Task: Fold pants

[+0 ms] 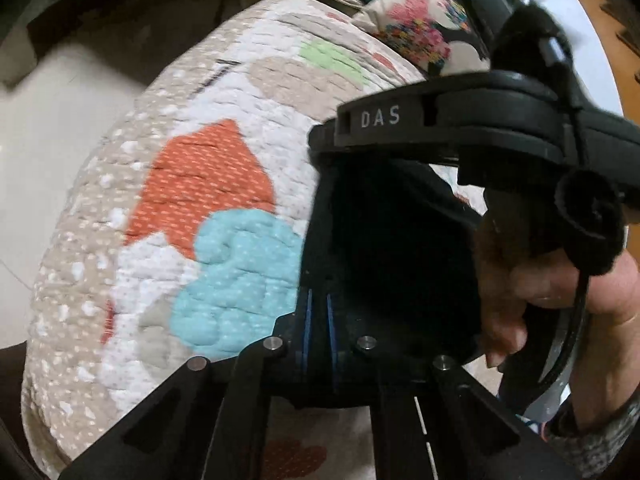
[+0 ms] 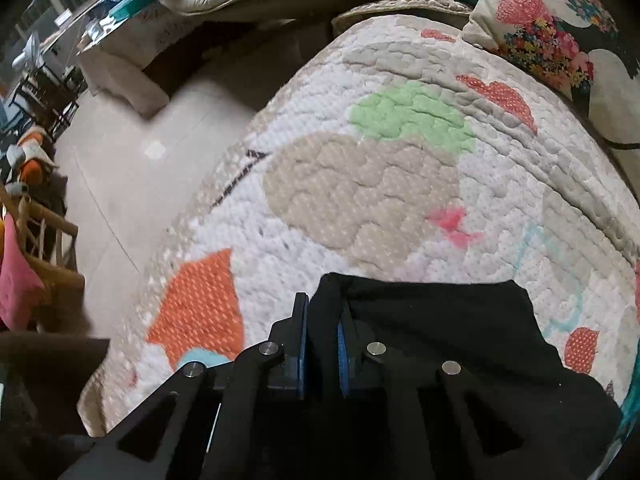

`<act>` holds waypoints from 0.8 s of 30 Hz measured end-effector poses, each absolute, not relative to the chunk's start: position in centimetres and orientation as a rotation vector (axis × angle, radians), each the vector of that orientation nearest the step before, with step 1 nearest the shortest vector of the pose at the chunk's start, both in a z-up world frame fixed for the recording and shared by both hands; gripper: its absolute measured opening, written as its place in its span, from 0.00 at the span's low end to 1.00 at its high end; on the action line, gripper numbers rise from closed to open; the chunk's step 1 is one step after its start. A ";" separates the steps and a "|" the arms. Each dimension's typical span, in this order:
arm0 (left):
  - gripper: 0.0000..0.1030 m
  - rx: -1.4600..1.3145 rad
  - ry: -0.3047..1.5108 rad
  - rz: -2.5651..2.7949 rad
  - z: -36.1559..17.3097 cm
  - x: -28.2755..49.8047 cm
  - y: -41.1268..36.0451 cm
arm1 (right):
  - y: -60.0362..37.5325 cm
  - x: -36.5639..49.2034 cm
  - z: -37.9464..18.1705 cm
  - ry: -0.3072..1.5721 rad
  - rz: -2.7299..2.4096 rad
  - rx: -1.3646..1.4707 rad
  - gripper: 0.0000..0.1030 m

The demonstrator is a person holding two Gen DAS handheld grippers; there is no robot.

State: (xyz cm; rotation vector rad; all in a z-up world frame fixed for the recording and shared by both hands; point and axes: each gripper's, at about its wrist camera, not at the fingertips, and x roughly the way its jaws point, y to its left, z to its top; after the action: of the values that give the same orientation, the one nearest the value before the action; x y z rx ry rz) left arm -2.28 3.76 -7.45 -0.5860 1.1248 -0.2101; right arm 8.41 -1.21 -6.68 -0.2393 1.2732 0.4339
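The black pants (image 1: 392, 248) hang as a dark bunch above the quilted bed cover. My left gripper (image 1: 319, 320) is shut on an edge of the pants, blue pads pinching the cloth. In the left wrist view the right gripper's black body, marked DAS (image 1: 380, 116), and the person's hand (image 1: 560, 300) sit just to the right, close by. In the right wrist view my right gripper (image 2: 322, 340) is shut on the pants (image 2: 440, 328), which drape right and down over the cover.
A quilted cover (image 2: 360, 184) with orange, green, beige and blue patches covers the bed. A floral pillow (image 2: 548, 28) lies at the far right. Tiled floor (image 2: 120, 176) and wooden furniture (image 2: 48, 248) lie to the left.
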 end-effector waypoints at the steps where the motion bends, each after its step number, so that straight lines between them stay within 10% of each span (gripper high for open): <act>1: 0.06 -0.592 1.121 -0.198 -7.4 -2.3 4.3 | -0.8 8.7 -6.7 1.276 0.428 -0.241 0.13; 10: 0.06 -0.642 1.069 -0.038 -6.8 -3.1 9.4 | 5.2 10.9 -6.7 1.270 0.496 -0.199 0.14; 18: 0.22 -0.691 1.059 -0.015 -7.3 -4.0 10.1 | -1.2 10.3 -2.2 1.136 0.459 -0.048 0.51; 24: 0.35 -0.668 1.049 0.003 -7.1 -3.5 9.2 | -10.4 4.7 -0.2 1.057 0.302 0.000 0.55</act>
State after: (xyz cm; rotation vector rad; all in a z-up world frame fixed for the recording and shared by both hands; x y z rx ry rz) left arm -3.53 9.23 -7.12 -0.6675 1.0492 0.0030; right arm 4.73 -10.38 -0.23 0.0003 1.0566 0.3019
